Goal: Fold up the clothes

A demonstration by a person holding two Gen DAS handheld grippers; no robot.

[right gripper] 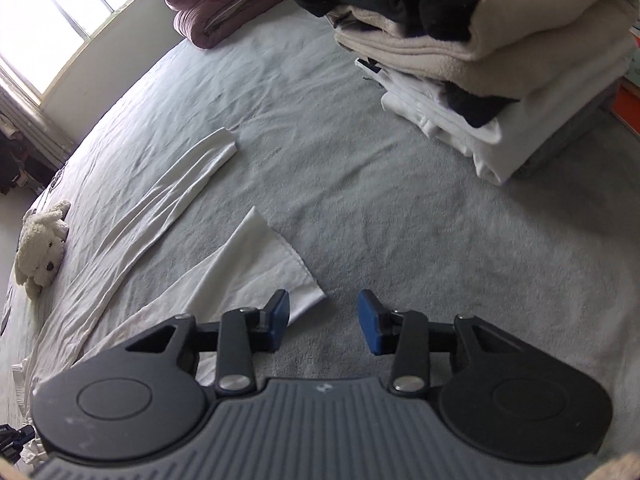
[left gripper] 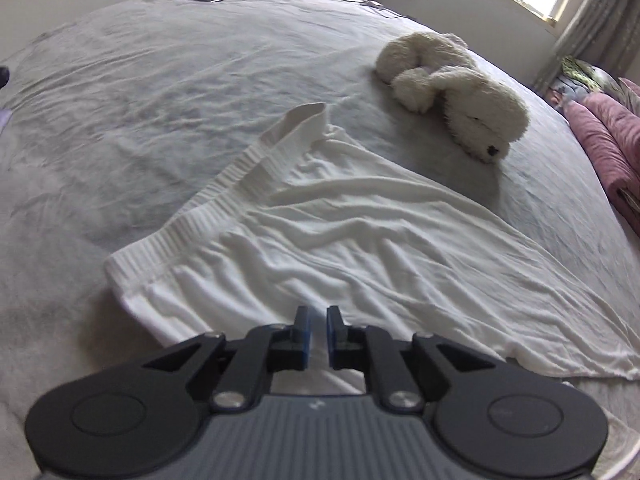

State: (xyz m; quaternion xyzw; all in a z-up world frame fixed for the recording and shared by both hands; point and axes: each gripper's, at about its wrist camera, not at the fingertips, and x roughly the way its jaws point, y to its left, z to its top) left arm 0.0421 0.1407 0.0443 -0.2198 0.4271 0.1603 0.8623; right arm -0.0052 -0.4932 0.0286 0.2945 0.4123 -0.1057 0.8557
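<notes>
Seemingly light and limp, the white garment sprawls wrinkled mid-frame on the bed; its ribbed waistband offers firmest hold. Left gripper hovers nearly closed, empty; right gripper gapes beside a cuff.

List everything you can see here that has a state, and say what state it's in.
left gripper: nearly shut, holding nothing
right gripper: open, empty
white pants: spread flat, wrinkled, unfolded
stack of clothes: folded, piled
plush dog: lying on its side
pink quilt: rolled up
</notes>
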